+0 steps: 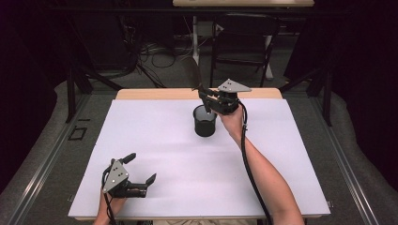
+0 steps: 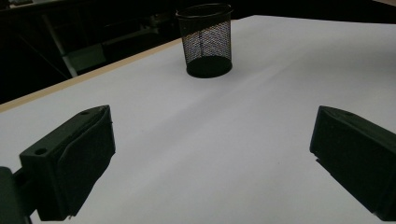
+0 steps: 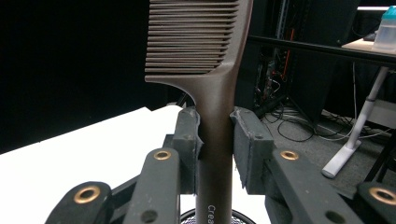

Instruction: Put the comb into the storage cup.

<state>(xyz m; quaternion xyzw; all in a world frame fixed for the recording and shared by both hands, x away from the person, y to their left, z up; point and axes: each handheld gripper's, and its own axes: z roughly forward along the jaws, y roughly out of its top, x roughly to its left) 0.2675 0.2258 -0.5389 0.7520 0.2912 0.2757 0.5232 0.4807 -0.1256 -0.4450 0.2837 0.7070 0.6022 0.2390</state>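
White table sheet (image 1: 155,140); right gripper (image 3: 215,135) jaws clamped on comb (image 3: 205,56), left gripper (image 2: 210,154) jaws apart.

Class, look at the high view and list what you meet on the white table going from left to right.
left gripper, resting open near the front edge → black mesh cup → right gripper, held over the cup and closed on a brown comb

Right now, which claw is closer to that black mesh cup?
The right claw: it holds a comb right over the mesh cup. The left claw sits open near the table's front edge, far from it.
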